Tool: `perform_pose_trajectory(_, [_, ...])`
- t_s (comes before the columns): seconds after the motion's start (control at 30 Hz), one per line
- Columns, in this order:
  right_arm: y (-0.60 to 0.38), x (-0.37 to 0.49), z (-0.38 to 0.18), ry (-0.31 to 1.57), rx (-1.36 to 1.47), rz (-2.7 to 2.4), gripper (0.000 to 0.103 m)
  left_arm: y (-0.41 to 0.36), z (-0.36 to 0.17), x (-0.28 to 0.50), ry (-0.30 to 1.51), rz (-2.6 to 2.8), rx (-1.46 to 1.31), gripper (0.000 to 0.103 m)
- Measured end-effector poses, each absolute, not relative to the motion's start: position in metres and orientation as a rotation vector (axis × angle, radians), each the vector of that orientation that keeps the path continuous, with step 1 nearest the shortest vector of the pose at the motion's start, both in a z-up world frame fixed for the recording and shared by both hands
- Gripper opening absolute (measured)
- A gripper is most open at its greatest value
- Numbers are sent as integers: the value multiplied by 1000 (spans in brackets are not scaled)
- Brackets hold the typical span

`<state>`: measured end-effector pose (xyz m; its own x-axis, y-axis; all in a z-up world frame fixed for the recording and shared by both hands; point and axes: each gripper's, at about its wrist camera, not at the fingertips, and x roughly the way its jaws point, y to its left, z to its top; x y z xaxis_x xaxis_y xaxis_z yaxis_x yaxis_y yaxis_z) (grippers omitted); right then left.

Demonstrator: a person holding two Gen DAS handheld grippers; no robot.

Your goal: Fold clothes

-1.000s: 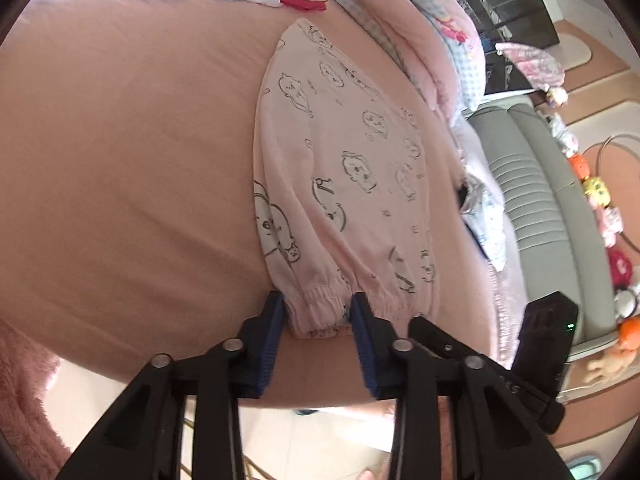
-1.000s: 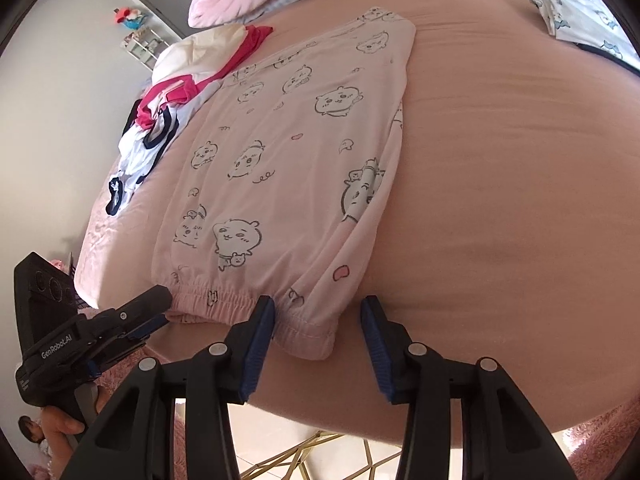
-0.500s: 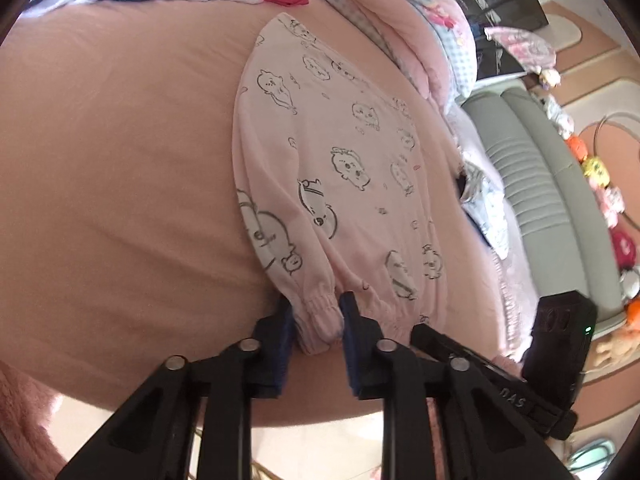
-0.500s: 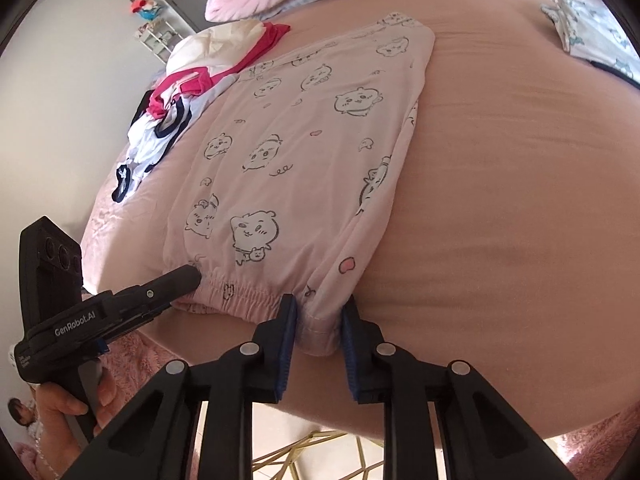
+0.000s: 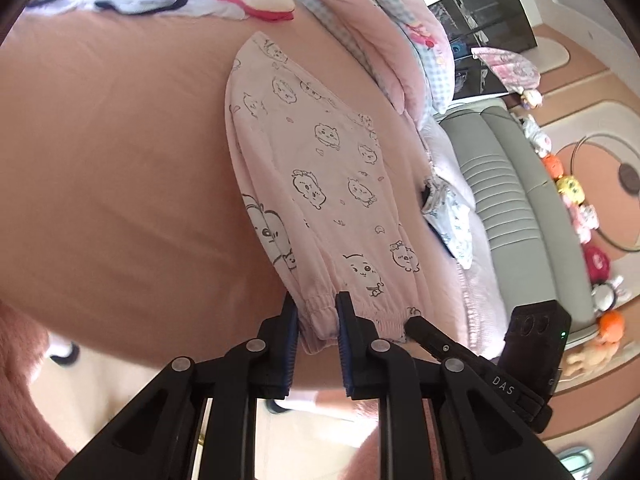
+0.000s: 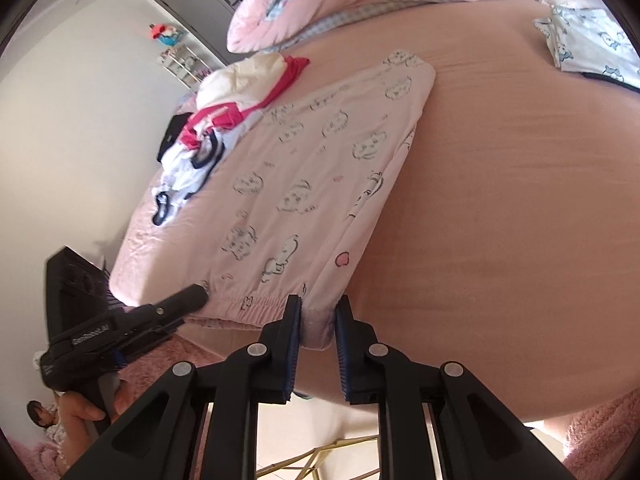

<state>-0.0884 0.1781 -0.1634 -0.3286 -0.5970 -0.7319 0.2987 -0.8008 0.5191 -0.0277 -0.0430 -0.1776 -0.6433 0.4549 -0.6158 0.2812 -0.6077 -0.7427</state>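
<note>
Pink pyjama trousers (image 5: 320, 184) printed with cartoon faces lie folded lengthwise on the pink bed sheet (image 5: 120, 160). Their elastic hem is at the near edge of the bed. My left gripper (image 5: 316, 312) is shut on the hem's left corner. In the right wrist view the same trousers (image 6: 312, 184) run away from me, and my right gripper (image 6: 318, 312) grips the hem's right corner, its jaws still closing with cloth pinched between the pads. The hem hangs a little above the sheet between the two grippers. Each gripper shows in the other's view: the right gripper (image 5: 416, 324) and the left gripper (image 6: 192, 294).
A pile of white, navy and magenta clothes (image 6: 224, 120) lies at the far left of the bed, with a rolled pink quilt (image 6: 340, 8) behind it. A pale blue printed garment (image 6: 588, 40) lies far right. A grey sofa (image 5: 512, 184) stands beside the bed. A hand (image 6: 84, 412) holds the left gripper.
Both grippers went from open around the hem to shut on it, then rose a little, which lifted the near end of the trousers off the sheet.
</note>
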Motion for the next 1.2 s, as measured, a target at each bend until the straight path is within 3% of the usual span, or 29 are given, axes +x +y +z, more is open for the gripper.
perform_pose_trajectory(0.37, [192,-33,-160,-412,1404,-2086,15,-30,-168,7,-1296,2311,-1339,15])
perform_pose_trajectory(0.5, [188,-38,-175,-399,1506,-2061,15,-35,-190,5,-1363,2210,-1443,15])
perform_pose_trajectory(0.67, [190,-58,-162,-376,1478,-2063,15,-48,-179,-10,-1386,2196,-1369,15])
perform_pose_trajectory(0.97, [168,-163,-123,-394,1380,-2154,15,-85,-165,-104,-1427,2215,-1233,15])
perform_pose_trajectory(1.13, [153,-225,-141,-394,1423,-2182,15,-114,-183,-164,-1419,2236,-1254,16])
perform_pose_trajectory(1.2, [144,-244,-153,-349,1457,-2203,17,-117,-196,-189,-1334,2236,-1346,19])
